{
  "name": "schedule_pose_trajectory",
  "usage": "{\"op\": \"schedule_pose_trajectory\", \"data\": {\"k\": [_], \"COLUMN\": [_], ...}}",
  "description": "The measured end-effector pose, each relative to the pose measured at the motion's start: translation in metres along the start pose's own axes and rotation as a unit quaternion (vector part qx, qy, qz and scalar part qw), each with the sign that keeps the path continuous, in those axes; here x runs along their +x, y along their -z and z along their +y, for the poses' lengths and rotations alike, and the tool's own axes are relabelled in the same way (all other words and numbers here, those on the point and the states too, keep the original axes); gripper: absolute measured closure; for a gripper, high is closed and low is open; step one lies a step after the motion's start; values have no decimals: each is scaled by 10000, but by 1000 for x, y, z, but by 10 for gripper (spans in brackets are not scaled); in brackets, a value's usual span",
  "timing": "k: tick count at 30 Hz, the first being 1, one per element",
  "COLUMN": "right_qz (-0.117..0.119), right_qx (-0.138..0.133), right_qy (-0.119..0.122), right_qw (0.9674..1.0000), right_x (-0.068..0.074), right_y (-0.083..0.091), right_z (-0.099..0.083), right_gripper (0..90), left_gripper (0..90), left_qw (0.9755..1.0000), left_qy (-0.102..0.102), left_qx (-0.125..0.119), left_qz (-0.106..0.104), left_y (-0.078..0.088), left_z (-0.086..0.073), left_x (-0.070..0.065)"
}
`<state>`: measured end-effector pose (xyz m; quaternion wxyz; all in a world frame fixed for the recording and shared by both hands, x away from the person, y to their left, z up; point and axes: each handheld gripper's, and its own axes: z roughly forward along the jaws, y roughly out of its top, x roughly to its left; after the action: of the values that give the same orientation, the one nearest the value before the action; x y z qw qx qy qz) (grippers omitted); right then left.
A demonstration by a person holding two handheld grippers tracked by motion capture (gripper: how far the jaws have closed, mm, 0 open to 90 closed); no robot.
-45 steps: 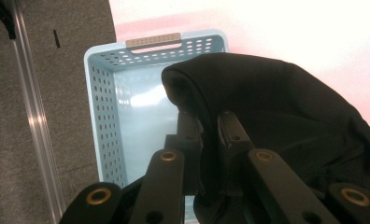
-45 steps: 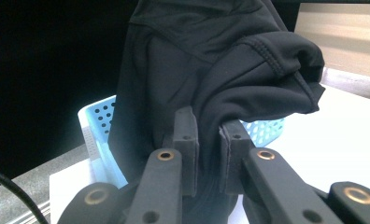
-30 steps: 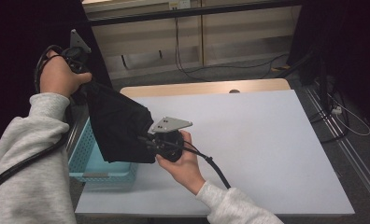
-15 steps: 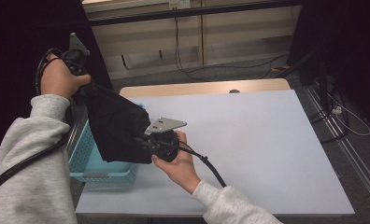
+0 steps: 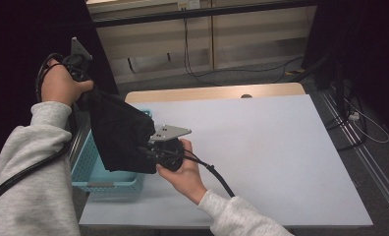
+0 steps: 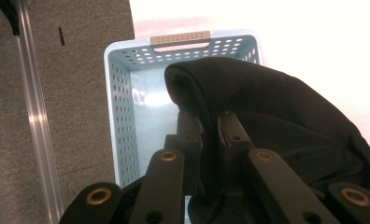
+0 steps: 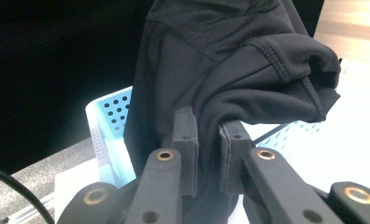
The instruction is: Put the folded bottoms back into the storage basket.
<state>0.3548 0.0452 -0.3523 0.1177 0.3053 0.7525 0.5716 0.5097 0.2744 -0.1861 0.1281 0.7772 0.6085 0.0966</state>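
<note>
I hold a black garment [image 5: 119, 135] stretched between my two tools, above the pale blue basket [image 5: 92, 179] that sits at the left edge of the white counter [image 5: 281, 157]. My left hand-held gripper [image 5: 87, 88] is raised high at the left, and its jaws are nearly closed, pinching a thick rolled fold of the cloth; in the left gripper view the fabric [image 6: 267, 121] bulges over the jaws, smooth and matte, with the basket [image 6: 122, 121] right below it. My right hand-held gripper [image 5: 146, 150] sits lower, near the basket's inner rim, its jaws also closed tight on a bunched edge of the cloth. In the right gripper view the garment [image 7: 230, 60] hangs in soft folds with a stitched hem. The basket [image 7: 110, 116] is thin plastic, rectangular, its walls pierced by rows of small round holes.
</note>
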Motion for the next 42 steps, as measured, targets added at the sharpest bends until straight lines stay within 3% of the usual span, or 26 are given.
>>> {"op": "schedule_pose_trajectory", "data": {"k": [23, 30, 35, 36, 37, 38, 39, 42], "right_qz": [148, 247, 254, 250, 230, 173, 143, -28], "right_qx": [80, 67, 34, 60, 158, 296, 398, 349], "right_qy": [-23, -44, -88, -12, 28, -28, 15, 242], "right_qw": [9999, 9997, 9996, 9997, 9996, 9994, 9991, 9991], "right_x": [8, 12, 15, 17, 18, 17, 15, 12], "right_y": [-25, -38, -51, -54, -58, -61, -61, -50], "right_z": [-5, -5, -3, -3, -4, -4, -5, -6], "right_gripper": [801, 802, 791, 742, 610, 535, 518, 453], "left_gripper": [816, 816, 811, 793, 735, 634, 529, 459], "left_qw": [9999, 9997, 9994, 9994, 9992, 9987, 9984, 9989], "left_qy": [142, 249, 281, 245, 276, 241, 201, 187], "left_qx": [-43, -19, -148, -177, -201, -348, -425, -373], "left_qz": [28, 84, 123, 166, 208, 282, 315, 200], "left_y": [-8, -8, -16, -19, -23, -26, -27, -30], "left_z": [-6, -8, -7, -8, -10, -11, -12, -17], "left_x": [24, 39, 51, 54, 56, 59, 60, 58]}}
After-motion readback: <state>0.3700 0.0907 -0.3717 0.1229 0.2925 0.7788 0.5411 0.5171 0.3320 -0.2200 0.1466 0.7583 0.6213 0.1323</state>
